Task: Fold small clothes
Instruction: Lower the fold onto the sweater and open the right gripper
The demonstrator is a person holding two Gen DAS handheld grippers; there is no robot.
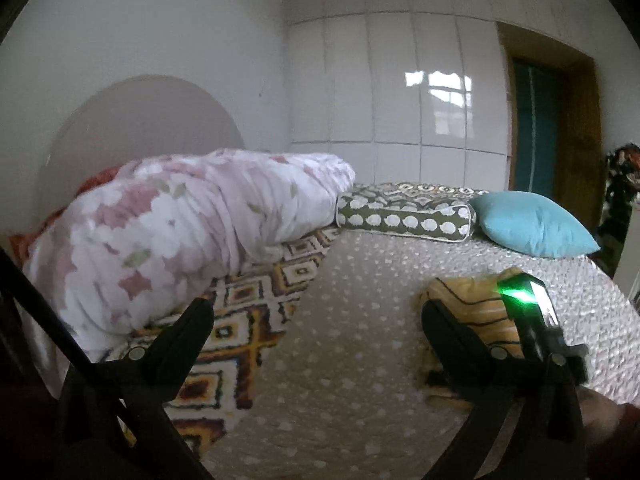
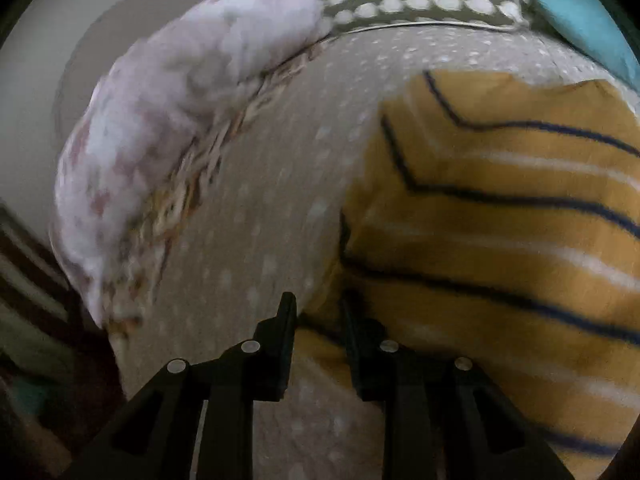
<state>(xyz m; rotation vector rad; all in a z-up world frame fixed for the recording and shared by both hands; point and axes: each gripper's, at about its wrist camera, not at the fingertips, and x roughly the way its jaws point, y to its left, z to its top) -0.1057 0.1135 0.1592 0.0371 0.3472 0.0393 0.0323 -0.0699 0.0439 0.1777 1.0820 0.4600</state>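
A mustard-yellow garment (image 2: 500, 208) with navy and white stripes lies on the grey dotted bedspread (image 2: 260, 208). In the left wrist view the garment (image 1: 472, 312) lies at the right, partly behind the right finger. My left gripper (image 1: 316, 320) is wide open and empty above the bedspread (image 1: 360, 320). My right gripper (image 2: 318, 312) is nearly closed, its jaws astride the garment's lower left edge with a narrow gap; whether it pinches the cloth is unclear. The other gripper's body with a green light (image 1: 528, 304) shows over the garment in the left wrist view.
A rolled pink floral blanket (image 1: 180, 224) lies on a patterned rug-like cloth (image 1: 248, 320) at the left. A dotted olive bolster (image 1: 404, 220) and a blue pillow (image 1: 532, 224) sit at the bed's far end. White wardrobe doors (image 1: 400, 92) and a wooden doorway (image 1: 560, 128) stand behind.
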